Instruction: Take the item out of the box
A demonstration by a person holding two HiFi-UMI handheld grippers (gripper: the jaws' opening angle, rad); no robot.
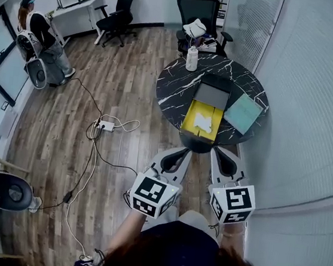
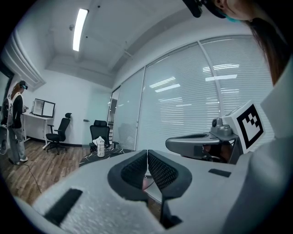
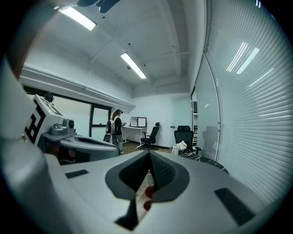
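The task has not really begun: both tools are held close to the body, well apart from the table. The left gripper has its jaws pressed together on nothing. Ahead, the open box stands at the near edge of the round marble table, and the white item lies inside it on the yellow lining (it looks soft, perhaps paper). The right gripper is closed and empty too. I judge the next move is to come nearer, open one tool and lower it over the item. A person stands far left, a power strip lies on the wooden floor, and blinds cover the right wall.
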